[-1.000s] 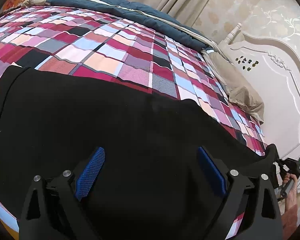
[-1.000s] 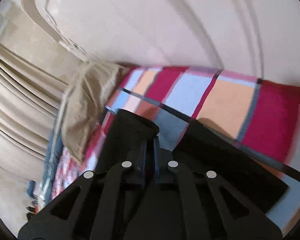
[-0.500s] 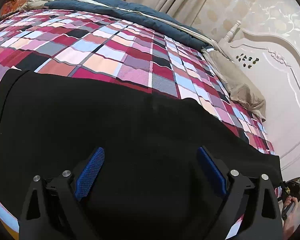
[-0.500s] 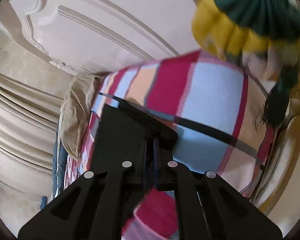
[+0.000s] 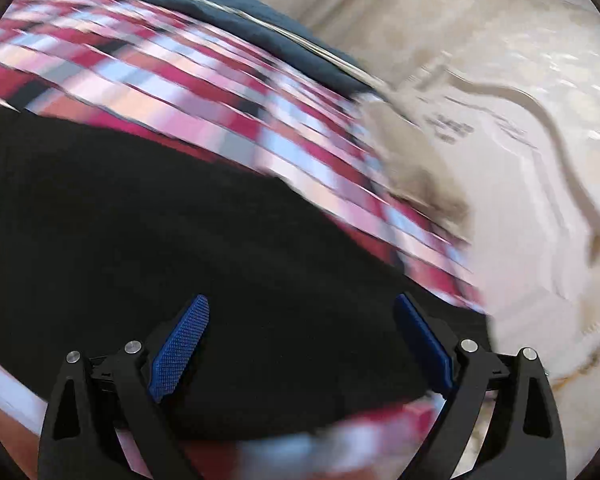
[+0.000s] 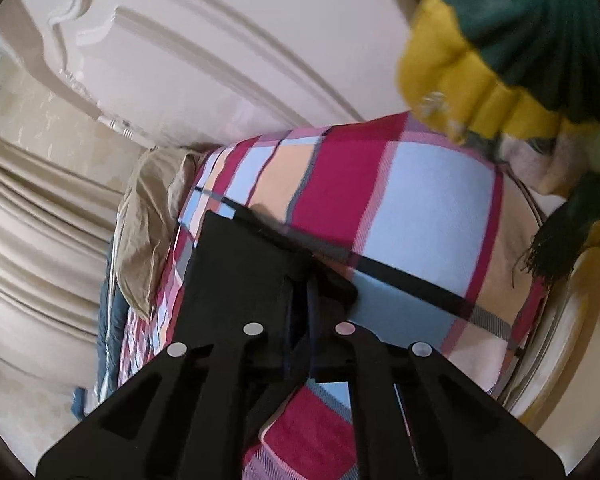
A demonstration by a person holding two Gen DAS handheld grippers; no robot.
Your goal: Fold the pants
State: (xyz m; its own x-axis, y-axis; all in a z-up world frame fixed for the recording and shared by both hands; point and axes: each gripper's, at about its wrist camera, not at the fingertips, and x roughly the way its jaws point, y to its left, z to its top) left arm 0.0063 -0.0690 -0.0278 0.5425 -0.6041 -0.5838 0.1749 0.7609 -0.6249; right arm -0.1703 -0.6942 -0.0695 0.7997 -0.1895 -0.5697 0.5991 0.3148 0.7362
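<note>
We see the plaid-covered bed carrying the black pants, our left tool spread wide just above them, and our right tool pinching their edge near the bed's corner.

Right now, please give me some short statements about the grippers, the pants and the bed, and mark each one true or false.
1. The left gripper is open above the pants. True.
2. The right gripper is open and holds nothing. False: it is shut on the black pants.
3. The pants lie on a checked blanket. True.
4. The pants are blue. False: they are black.
5. A beige pillow lies by the headboard. True.
</note>
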